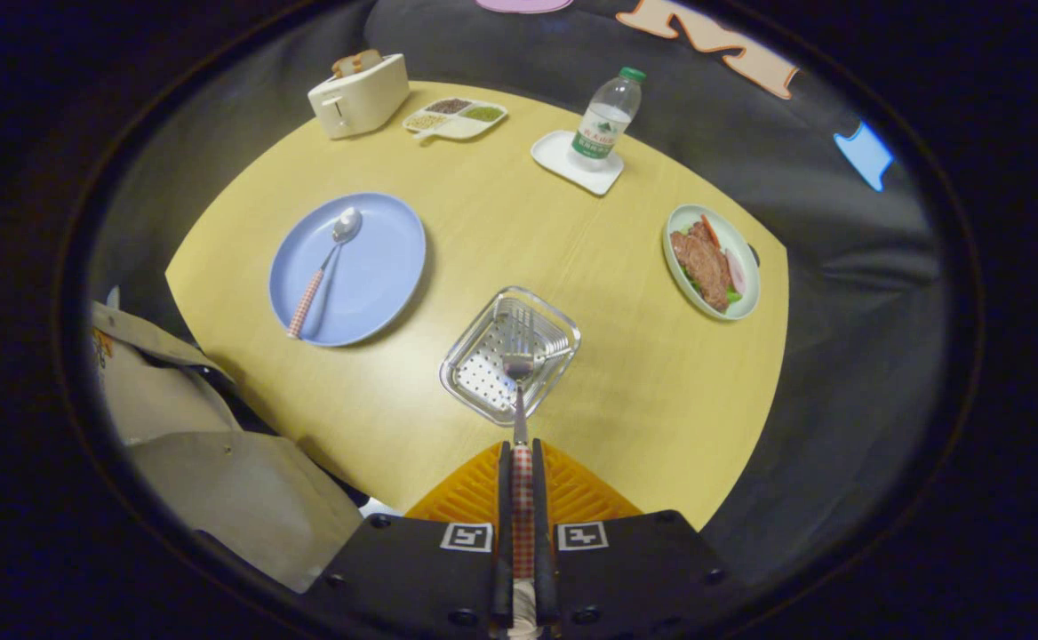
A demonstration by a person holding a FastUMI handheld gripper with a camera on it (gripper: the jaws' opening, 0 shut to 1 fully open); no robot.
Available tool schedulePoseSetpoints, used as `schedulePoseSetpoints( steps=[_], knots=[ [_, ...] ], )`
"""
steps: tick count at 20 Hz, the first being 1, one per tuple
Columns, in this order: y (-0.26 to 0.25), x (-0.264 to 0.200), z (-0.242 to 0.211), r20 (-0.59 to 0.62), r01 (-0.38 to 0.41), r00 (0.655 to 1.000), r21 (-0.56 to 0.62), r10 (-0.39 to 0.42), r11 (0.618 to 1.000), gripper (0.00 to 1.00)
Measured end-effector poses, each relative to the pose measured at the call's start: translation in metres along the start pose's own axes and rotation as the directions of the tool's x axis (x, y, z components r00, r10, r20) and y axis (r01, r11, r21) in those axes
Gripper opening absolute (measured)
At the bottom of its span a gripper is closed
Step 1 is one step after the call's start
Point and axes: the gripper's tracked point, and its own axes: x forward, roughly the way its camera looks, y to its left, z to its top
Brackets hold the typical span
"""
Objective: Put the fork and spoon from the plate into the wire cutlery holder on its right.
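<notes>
In the gripper view, the black two-finger gripper (519, 462) sits at the bottom centre of the frame with its fingers (504, 498) drawn in tight, both pressing on the red-and-white checked handle of a metal fork (519, 391). The fork points straight ahead, its thin steel neck and tines hanging over the open mouth of the square, shiny wire cutlery holder (483, 378), whose perforated bottom and rounded rim show just beyond the fingertips at centre frame; whether the tines touch the holder cannot be told. A ribbed orange part of the gripper lies under the fingers. To the left of the holder, at middle left, a round, smooth blue plate (386, 267) holds a metal spoon with a checked handle (323, 267), lying diagonally with its bowl toward the far side. The round yellow wooden table (501, 222) has bare surface between plate and holder and around the holder. At upper left stand a cream toaster (359, 93) and a divided white dish (457, 118); at upper centre a clear plastic bottle with a green cap (608, 116) stands on a white square tray (563, 164); at right a pale green oval plate of food (713, 260) sits near the table edge. A beige sleeve (217, 480) shows at lower left.
</notes>
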Motion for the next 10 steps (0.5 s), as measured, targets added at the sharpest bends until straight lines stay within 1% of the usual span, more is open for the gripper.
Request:
schedulePoseSetpoints(
  steps=[7,10],
  knots=[
    [0.004,0.021,0.005,-0.142,-0.052,0.989,-0.105,0.036,0.993,0.13],
    [0.005,0.031,0.010,-0.177,-0.047,0.984,-0.128,0.024,0.991,0.13]
  ],
)
